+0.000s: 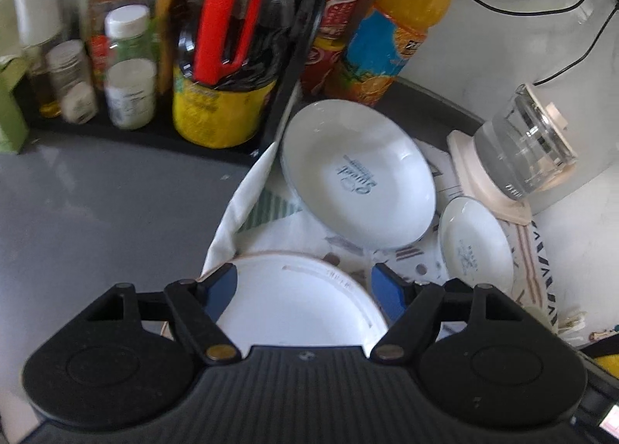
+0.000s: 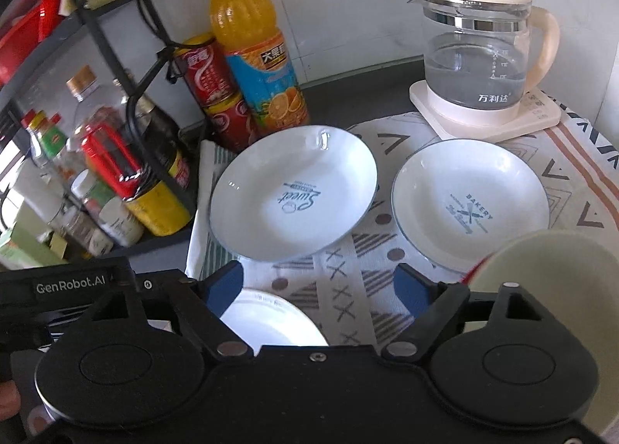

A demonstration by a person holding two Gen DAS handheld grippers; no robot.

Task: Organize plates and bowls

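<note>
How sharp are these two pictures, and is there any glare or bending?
Left wrist view: bottles on the rack are smeared by blur, the kettle leans from fisheye bending. Right wrist view: sharper, the Sweet plate print is readable, small glints on its rim, counter edge curves.

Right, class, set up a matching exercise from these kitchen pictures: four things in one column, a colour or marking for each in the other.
Things:
1. orange juice bottle
2. kettle
3. left plate
4. right plate

Descriptions:
A. printed "BAKERY"
B. cream lid and handle
C. printed "Sweet"
D. blue label with orange slices

Pairs: 1-D, 2-B, 3-C, 4-A
</note>
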